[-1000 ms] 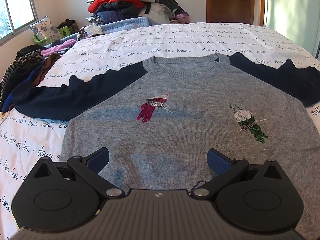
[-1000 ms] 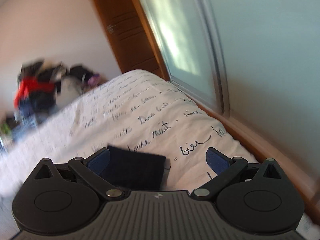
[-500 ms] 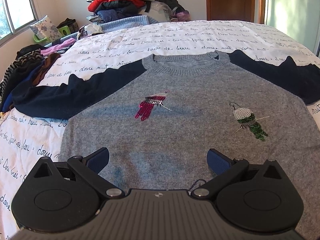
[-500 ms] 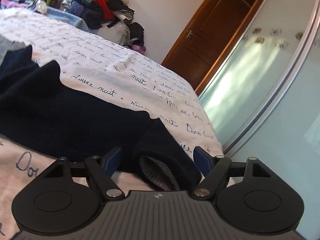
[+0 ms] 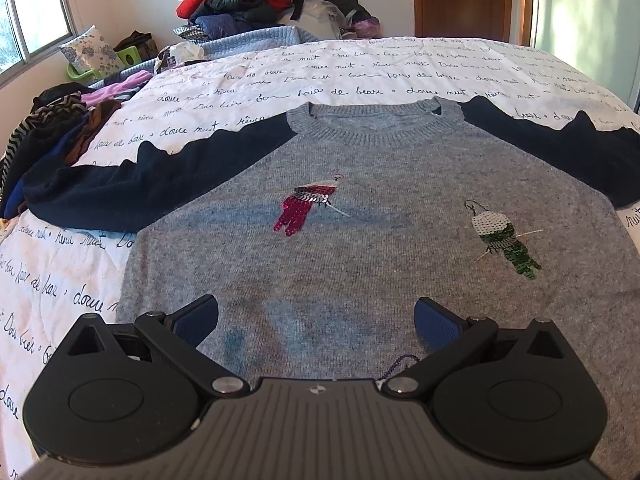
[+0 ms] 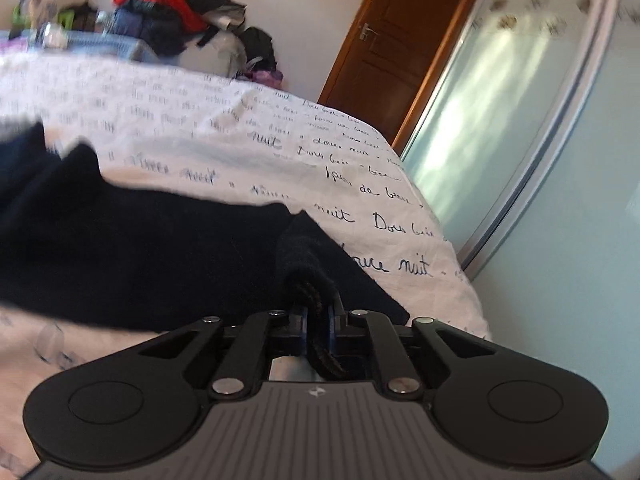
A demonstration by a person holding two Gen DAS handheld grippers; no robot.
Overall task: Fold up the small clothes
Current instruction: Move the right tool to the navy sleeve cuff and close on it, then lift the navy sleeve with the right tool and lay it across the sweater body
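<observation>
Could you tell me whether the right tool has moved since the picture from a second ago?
Yes. The right tool has swung away from the bed's edge, toward the dark sleeve, which it now pinches.

Near bed edge: your left gripper (image 5: 316, 318) hovers with jaws spread wide over the grey sweater (image 5: 372, 216), nothing between them.
Far half of bedspread (image 5: 360, 64): bare printed cloth, open for a sweep.
Left edge: heaped striped and purple clothes (image 5: 60, 120) crowd it.
Beyond the bed: a tall laundry pile (image 5: 240, 0) blocks the far wall.
Right side: sliding glass door (image 6: 520, 112) stands near the bed edge, leaving your right gripper (image 6: 316, 326) a narrow lane.
</observation>
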